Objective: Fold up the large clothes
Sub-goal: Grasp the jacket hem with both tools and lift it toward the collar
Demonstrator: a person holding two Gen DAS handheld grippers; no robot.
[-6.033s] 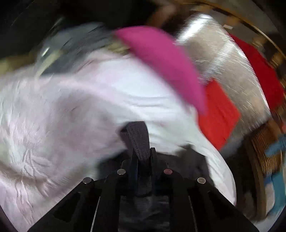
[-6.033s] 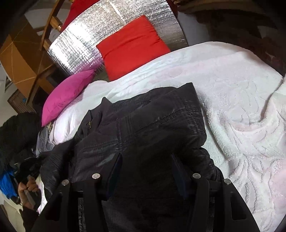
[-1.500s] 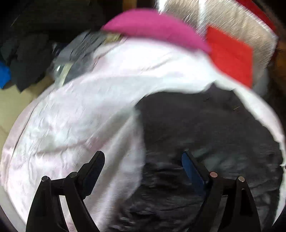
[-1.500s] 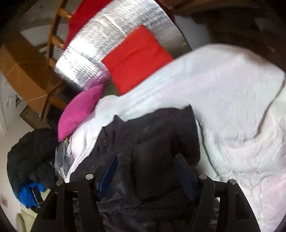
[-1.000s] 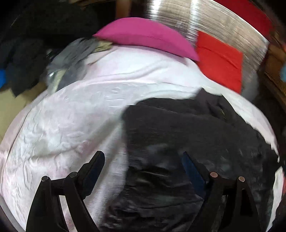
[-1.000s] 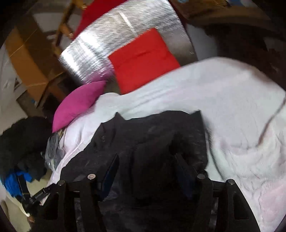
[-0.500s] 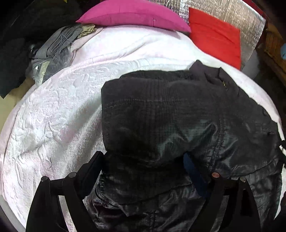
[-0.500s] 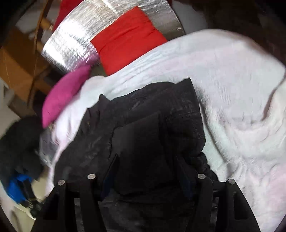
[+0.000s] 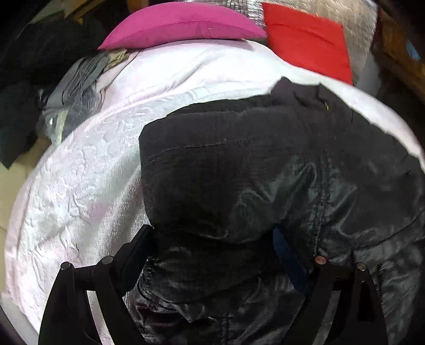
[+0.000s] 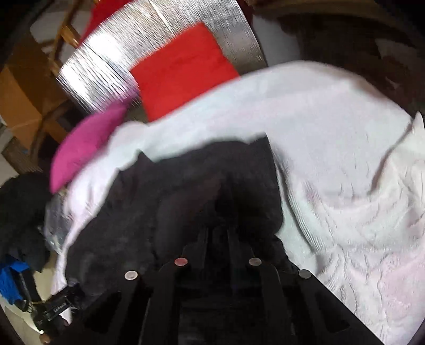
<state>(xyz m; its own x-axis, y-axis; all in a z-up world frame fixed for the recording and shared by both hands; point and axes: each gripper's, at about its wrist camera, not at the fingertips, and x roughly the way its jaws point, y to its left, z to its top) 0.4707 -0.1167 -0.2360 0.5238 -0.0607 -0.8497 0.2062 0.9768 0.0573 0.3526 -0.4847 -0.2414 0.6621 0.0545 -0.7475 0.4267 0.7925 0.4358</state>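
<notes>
Pinching only a thin fold of the black jacket [image 10: 212, 191], your right gripper [image 10: 216, 238], jaws just closed, may slip; your left gripper [image 9: 212, 238] gapes unclamped over it.

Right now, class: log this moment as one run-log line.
right gripper: just closed on black jacket | left gripper: open, straddling jacket fold | bed

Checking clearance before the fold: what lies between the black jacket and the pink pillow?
Only bare white bedspread lies between the jacket and the pink pillow; the left wrist view shows it best.
</notes>
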